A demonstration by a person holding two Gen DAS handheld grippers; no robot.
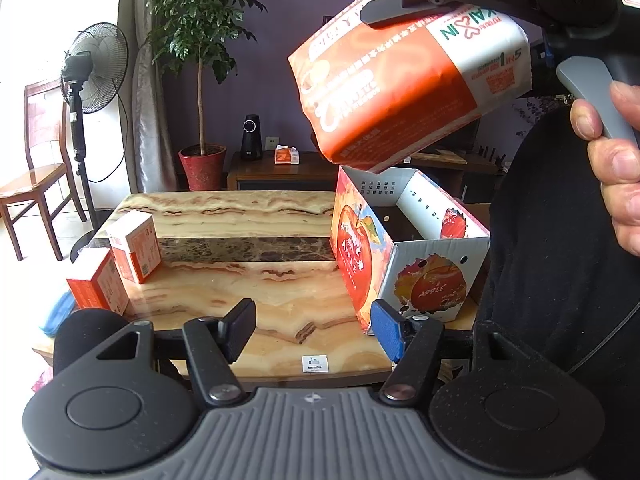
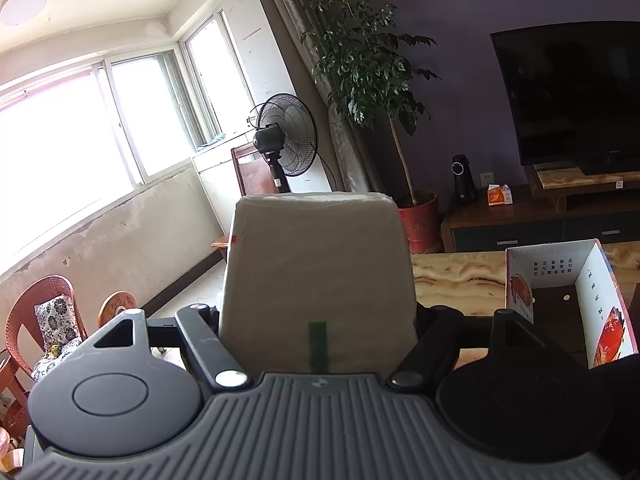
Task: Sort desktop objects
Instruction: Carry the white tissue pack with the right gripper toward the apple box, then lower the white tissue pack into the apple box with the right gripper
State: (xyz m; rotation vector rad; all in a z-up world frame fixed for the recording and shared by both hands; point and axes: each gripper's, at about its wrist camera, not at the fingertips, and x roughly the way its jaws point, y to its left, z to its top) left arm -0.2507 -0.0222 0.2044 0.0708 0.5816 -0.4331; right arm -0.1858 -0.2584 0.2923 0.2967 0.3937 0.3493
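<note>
Left gripper [image 1: 314,330]: jaws spread wide, nothing between them, only bare marble table [image 1: 248,288] ahead. Just right of the blue pad, an apple carton [image 1: 424,280], open on top, standing on the table and almost touching that jaw. Above the carton, held tilted in the air, an orange-and-white tissue pack [image 1: 404,80], clamped by the right gripper [image 2: 318,316] from the upper right, with a hand [image 1: 612,160] on its grey trigger. Left of the jaws, two small orange boxes [image 1: 116,264] standing close together near the table edge, well apart from the carton. In the right wrist view: jaws clenched on the pack, its pale end face filling the middle and hiding most of the table; carton visible low to the right of the jaws. Farther behind: potted tree [image 1: 200,60], standing fan [image 1: 94,68], wooden chair [image 1: 36,168], dark television [image 2: 576,92].
</note>
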